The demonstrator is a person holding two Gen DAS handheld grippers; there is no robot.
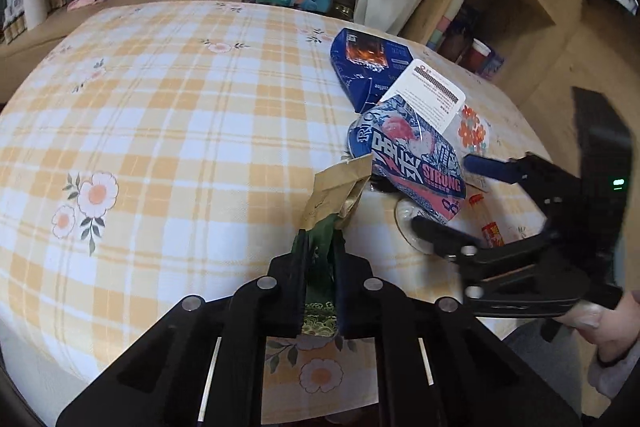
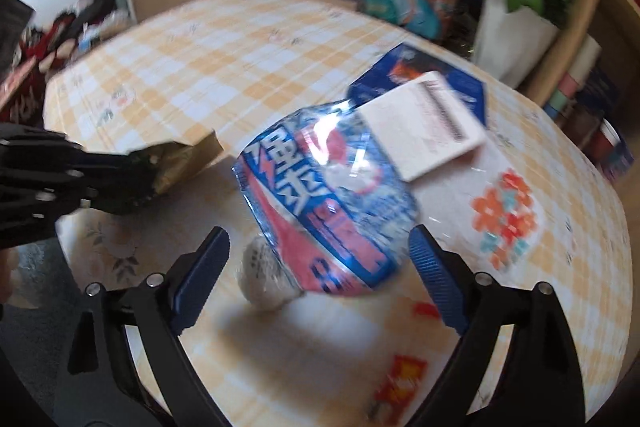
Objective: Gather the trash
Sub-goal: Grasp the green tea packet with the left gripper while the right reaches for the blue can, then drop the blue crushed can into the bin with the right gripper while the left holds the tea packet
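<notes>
Now crushed can [image 2: 320, 203] lies between open jaws.

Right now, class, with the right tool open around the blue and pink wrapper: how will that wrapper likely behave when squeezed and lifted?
The blue and pink wrapper looks like thin glossy film, so it will probably crumple rather than stay stiff. Its shine suggests it may slip between the right tool pads. It appears puffed and empty, so likely very light.
</notes>
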